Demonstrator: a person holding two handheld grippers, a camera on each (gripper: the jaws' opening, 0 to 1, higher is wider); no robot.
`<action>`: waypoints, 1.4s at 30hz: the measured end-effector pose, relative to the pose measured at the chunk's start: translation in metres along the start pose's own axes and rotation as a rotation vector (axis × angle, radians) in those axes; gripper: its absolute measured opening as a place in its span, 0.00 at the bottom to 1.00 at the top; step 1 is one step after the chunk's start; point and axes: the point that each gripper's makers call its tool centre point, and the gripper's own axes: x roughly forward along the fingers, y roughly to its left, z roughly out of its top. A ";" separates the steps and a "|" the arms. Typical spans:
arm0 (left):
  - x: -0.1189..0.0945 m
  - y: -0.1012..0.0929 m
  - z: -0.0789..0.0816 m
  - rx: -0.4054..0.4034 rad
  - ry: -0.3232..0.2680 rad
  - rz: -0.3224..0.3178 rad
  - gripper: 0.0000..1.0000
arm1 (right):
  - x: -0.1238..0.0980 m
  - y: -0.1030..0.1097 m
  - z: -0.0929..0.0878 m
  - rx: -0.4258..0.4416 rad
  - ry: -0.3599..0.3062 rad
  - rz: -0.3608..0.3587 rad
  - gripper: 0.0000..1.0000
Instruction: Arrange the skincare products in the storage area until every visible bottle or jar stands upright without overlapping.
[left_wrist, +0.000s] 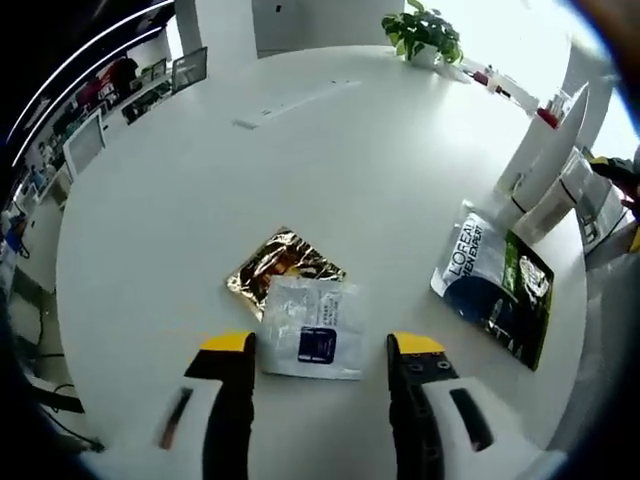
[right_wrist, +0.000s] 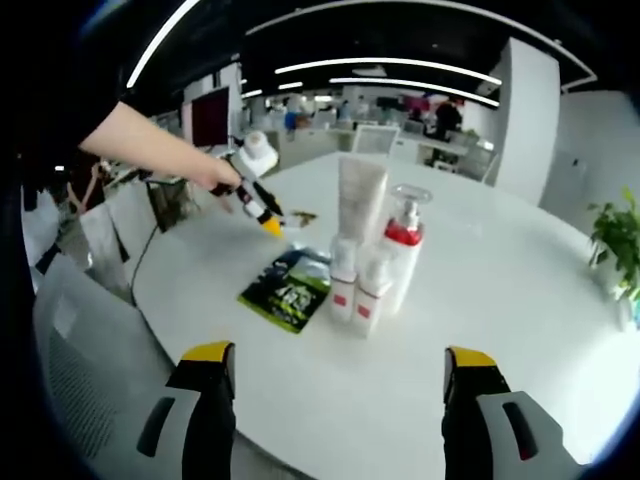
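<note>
My left gripper (left_wrist: 322, 346) hangs open just above a white sachet (left_wrist: 312, 328) with a dark blue label, which overlaps a gold foil sachet (left_wrist: 277, 265). To the right lies a L'Oreal pouch (left_wrist: 495, 283), and white tubes (left_wrist: 540, 170) stand at the table's right edge. In the right gripper view my right gripper (right_wrist: 338, 362) is open and held back from an upright cluster: a tall white tube (right_wrist: 360, 200), a pump bottle with a red collar (right_wrist: 404, 245) and small white tubes (right_wrist: 358, 285). The dark pouch (right_wrist: 290, 287) lies flat beside them. The left gripper (right_wrist: 255, 195) shows beyond, in a person's hand.
All of this sits on a round white table (left_wrist: 300, 150) with wide bare room at its middle and far side. A potted plant (left_wrist: 423, 35) stands at the far edge. Chairs (right_wrist: 85, 330) are at the near left edge, with office desks behind.
</note>
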 end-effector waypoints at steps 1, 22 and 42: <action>0.000 0.002 0.001 -0.003 -0.004 0.006 0.50 | 0.000 0.000 -0.001 0.000 0.003 -0.001 0.89; -0.012 -0.007 0.011 0.038 -0.020 0.026 0.14 | 0.000 0.000 -0.001 -0.005 0.009 -0.001 0.89; -0.012 -0.019 0.004 0.043 0.045 0.015 0.42 | 0.001 0.001 -0.003 -0.010 0.017 0.003 0.88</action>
